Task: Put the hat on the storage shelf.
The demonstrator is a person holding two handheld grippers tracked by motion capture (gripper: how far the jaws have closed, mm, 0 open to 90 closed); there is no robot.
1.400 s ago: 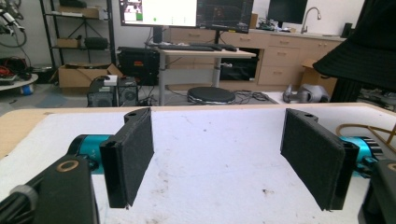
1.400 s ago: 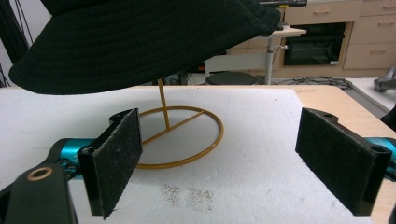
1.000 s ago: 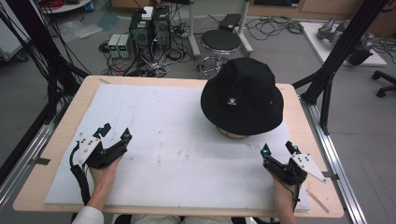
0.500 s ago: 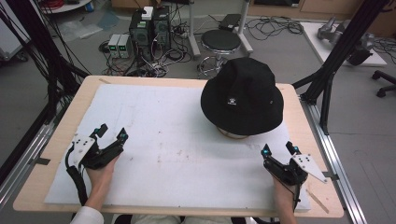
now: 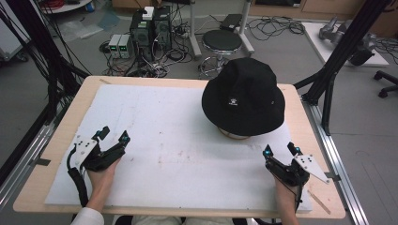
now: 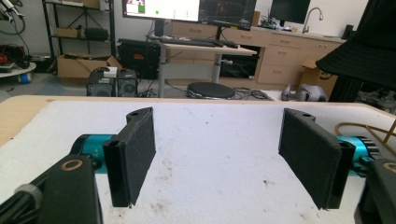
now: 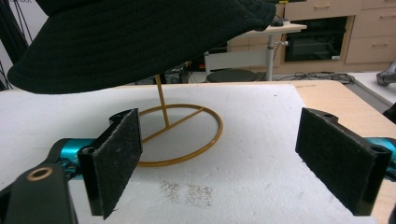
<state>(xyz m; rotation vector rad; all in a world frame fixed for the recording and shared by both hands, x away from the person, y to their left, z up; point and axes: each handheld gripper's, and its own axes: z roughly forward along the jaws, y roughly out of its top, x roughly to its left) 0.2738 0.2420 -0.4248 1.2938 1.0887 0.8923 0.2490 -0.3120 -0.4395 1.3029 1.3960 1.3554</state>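
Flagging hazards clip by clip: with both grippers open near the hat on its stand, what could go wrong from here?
1. The hat sits on a thin wire stand; a push on the brim could tip both.
2. The right gripper is close to the stand's ring base and might snag it.
3. The left gripper must cross the mat to help.

Grey floor strewn with cables (image 5: 277, 26), a round stool (image 5: 224, 41), computer towers (image 5: 150, 26), wooden cabinets (image 6: 280, 51) behind.
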